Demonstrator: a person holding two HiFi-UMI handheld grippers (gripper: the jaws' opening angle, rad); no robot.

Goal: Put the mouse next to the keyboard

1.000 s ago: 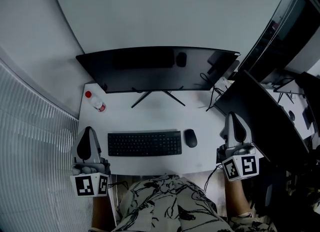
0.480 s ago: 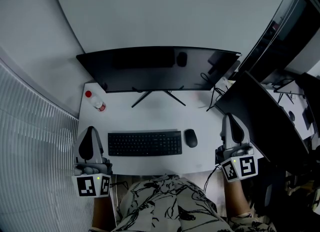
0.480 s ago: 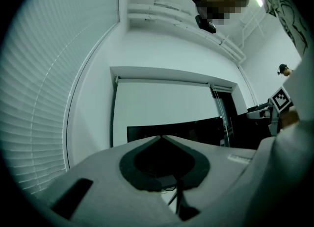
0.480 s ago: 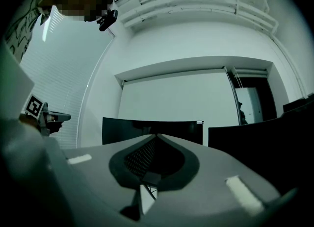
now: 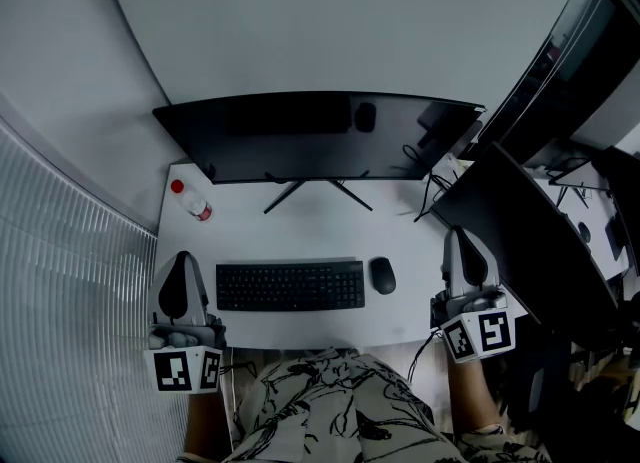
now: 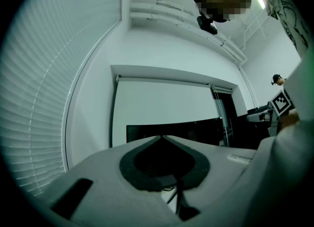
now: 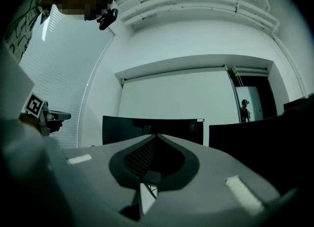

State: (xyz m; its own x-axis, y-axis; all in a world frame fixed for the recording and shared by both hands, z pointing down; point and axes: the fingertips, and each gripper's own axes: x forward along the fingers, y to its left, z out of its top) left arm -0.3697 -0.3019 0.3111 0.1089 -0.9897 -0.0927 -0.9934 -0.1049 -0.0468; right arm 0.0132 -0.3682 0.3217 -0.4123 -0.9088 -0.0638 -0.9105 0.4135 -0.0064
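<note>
A: where was the mouse vs the claws?

B: keyboard (image 5: 290, 286) sat mid-desk (image 5: 320, 231); left gripper (image 5: 180, 257) and right gripper (image 5: 462, 234) flanked it, jaws pinched together, empty; mouse (image 5: 382, 275) lay just beside the keyboard's right end, near the right gripper, not touching

Your left gripper (image 5: 180, 261) points level, its jaws closed together with nothing between them. Your right gripper (image 5: 461, 236) matches: level, jaws together, empty.

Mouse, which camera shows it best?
The head view: the mouse lies whole and unblocked on the desk, just right of the keyboard. The left and right gripper views show the monitor, but no mouse.
</note>
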